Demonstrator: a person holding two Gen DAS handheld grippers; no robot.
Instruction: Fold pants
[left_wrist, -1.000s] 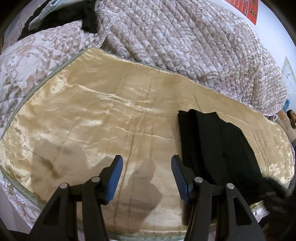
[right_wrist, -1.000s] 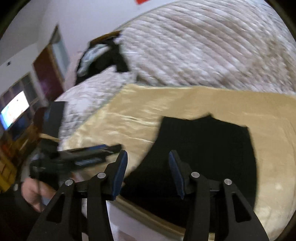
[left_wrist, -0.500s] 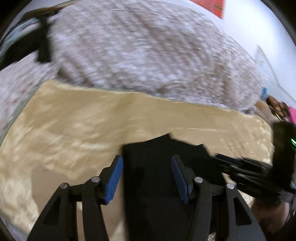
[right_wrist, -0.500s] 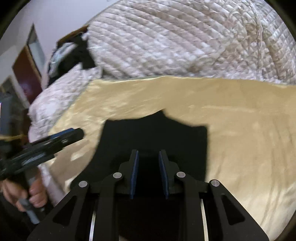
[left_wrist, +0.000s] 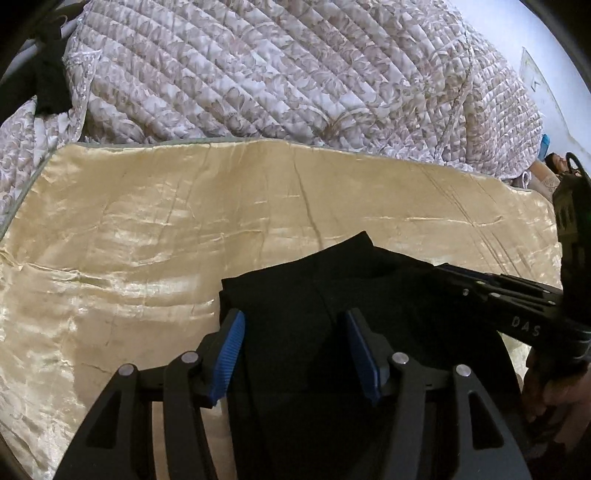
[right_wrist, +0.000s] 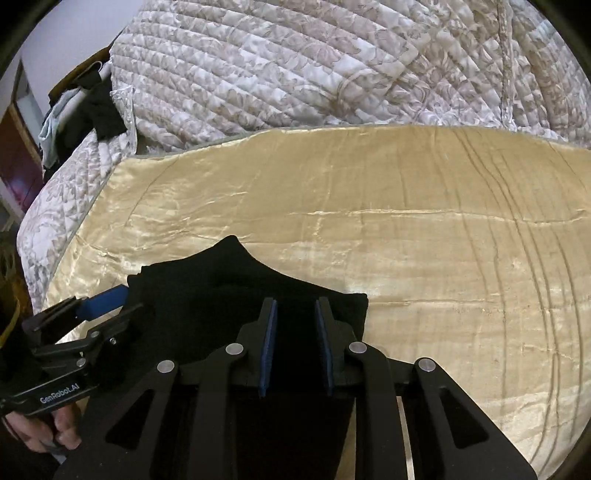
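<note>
Left wrist view: the left gripper (left_wrist: 293, 347) is seen with its jaws spread wide, its blue pads (left_wrist: 229, 355) set over the near part of the black pants (left_wrist: 332, 295); nothing is clamped between them. The pants are laid folded on a gold satin sheet (left_wrist: 147, 229), near its front edge. The right gripper (left_wrist: 495, 291) is seen entering from the right, over the pants. A quilted floral bedspread (left_wrist: 277, 74) is heaped behind the sheet.

Right wrist view: the right gripper (right_wrist: 295, 341) is seen with its jaws drawn to a narrow gap over the pants (right_wrist: 221, 280); whether cloth is pinched cannot be told, black being seen against black. The left gripper (right_wrist: 107, 301) is noted at the left edge of the pants, held by a hand (right_wrist: 51, 430).
</note>
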